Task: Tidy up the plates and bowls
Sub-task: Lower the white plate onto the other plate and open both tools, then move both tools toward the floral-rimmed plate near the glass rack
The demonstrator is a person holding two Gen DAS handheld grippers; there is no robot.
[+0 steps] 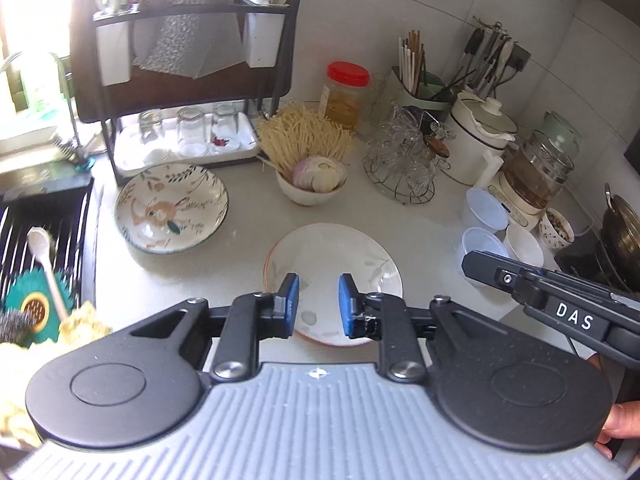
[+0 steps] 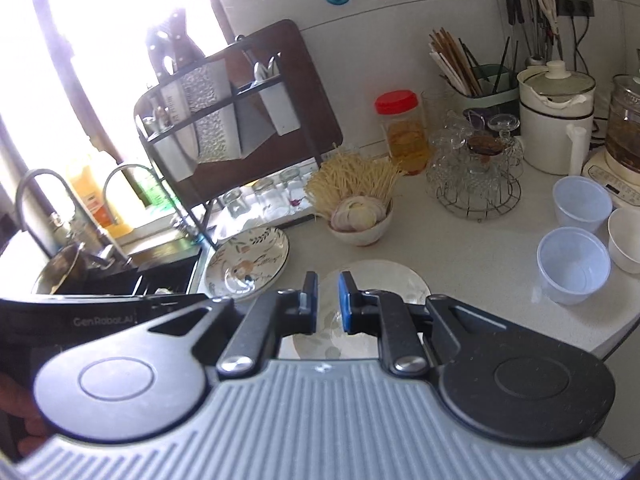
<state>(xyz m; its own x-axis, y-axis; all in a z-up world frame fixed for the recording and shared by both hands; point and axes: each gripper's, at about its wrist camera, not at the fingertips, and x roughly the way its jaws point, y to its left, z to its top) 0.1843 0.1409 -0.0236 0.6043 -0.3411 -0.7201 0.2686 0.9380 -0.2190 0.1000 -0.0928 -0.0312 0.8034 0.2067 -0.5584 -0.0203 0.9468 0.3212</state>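
A white plate with faint leaf prints (image 1: 336,264) lies on the counter's near middle; it also shows in the right wrist view (image 2: 384,280). A deeper floral plate (image 1: 172,208) sits to its left by the sink, also seen in the right wrist view (image 2: 248,264). A small bowl of sliced onion (image 1: 316,184) stands behind them. My left gripper (image 1: 319,300) hovers over the white plate's near edge, jaws a little apart and empty. My right gripper (image 2: 328,300) hovers over the same plate, jaws narrowly apart and empty. Its body (image 1: 560,300) shows at the right in the left wrist view.
A black dish rack (image 1: 180,80) with glasses stands at the back left. The sink (image 1: 40,240) lies at the left. Dry noodles (image 1: 304,136), a red-lidded jar (image 1: 346,96), a wire glass holder (image 1: 400,160), a white pot (image 1: 480,136) and plastic cups (image 2: 572,264) crowd the back and right.
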